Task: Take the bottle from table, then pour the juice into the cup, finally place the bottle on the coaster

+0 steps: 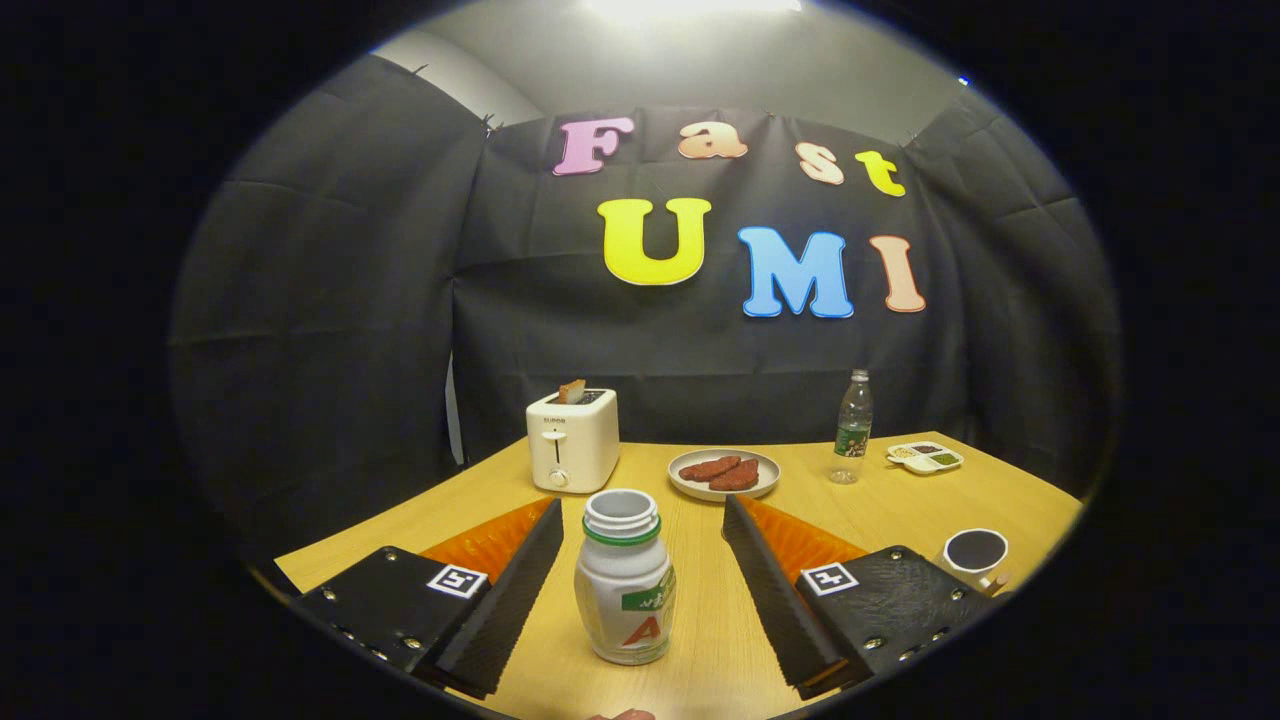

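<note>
A white juice bottle [624,580] with a green neck ring and no cap stands upright on the wooden table [900,500], between my two fingers. My gripper [641,535] is open, its black ribbed pads wide on either side of the bottle and touching nothing. A white cup [974,556] with a dark inside stands to the right, just beyond the right finger [770,585]. The left finger [515,590] is about as far from the bottle as the right one.
Beyond the bottle sit a white toaster [573,440] with toast in its slot, a plate [724,473] with reddish slices, a clear water bottle [852,428] and a small divided dish [924,457]. The black cloth wall rises behind the table's far edge.
</note>
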Available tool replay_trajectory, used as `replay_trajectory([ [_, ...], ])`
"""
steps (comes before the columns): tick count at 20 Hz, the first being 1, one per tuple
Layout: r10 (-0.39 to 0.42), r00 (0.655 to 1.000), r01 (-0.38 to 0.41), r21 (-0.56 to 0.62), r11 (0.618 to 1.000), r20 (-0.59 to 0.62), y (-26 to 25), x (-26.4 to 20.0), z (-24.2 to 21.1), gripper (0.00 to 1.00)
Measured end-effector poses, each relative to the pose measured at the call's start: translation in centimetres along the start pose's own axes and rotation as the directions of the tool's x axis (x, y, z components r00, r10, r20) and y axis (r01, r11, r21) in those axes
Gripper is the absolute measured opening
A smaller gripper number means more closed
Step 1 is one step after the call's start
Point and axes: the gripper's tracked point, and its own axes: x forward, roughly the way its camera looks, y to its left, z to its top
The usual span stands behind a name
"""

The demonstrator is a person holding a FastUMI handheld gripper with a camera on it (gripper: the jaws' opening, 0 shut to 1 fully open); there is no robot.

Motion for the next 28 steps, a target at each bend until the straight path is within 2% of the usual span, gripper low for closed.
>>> replay_trajectory([
  [13,-0.014,0.988,0.017,0.015,1.0,-0.153,0.9,2.7,-8.0,0.99],
  [21,0.002,0.976,0.004,0.024,1.0,-0.219,1.5,3.1,-10.9,0.98],
  [22,0.002,0.975,0.004,0.023,1.0,-0.223,1.5,3.0,-11.0,0.91],
  [23,0.002,0.974,0.004,0.027,1.0,-0.226,1.5,3.2,-11.2,0.88],
  [27,0.009,0.972,0.002,0.046,0.999,-0.234,1.4,3.2,-11.6,0.87],
  [28,0.011,0.972,0.0,0.047,0.999,-0.235,1.4,3.1,-11.5,0.82],
])
